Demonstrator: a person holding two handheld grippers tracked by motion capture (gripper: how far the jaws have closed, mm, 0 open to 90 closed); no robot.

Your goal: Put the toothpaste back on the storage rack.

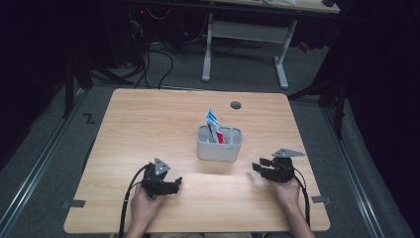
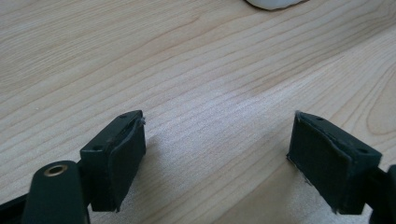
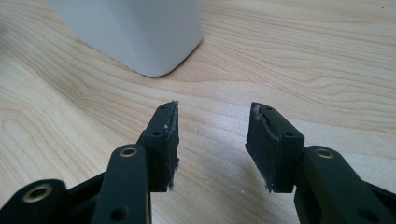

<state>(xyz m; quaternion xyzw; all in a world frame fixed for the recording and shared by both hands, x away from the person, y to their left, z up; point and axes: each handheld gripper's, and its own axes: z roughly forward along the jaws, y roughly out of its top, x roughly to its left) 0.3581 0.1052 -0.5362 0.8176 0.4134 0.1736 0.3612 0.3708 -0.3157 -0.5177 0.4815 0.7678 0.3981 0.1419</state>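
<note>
A white two-compartment holder [image 1: 219,144] stands near the middle of the wooden table [image 1: 148,119]. A blue, white and red tube [image 1: 214,125] sticks up out of its left compartment. My left gripper [image 1: 177,182] rests low over the table at the front left, jaws wide open and empty [image 2: 217,154]. My right gripper [image 1: 257,166] sits at the front right, pointing toward the holder's corner [image 3: 135,32]. Its jaws stand partly open with bare wood between them [image 3: 212,140].
A round grey grommet [image 1: 236,105] is set in the table behind the holder. A white desk frame [image 1: 245,44] and cables lie on the floor beyond the far edge. Cables trail from both grippers off the front edge.
</note>
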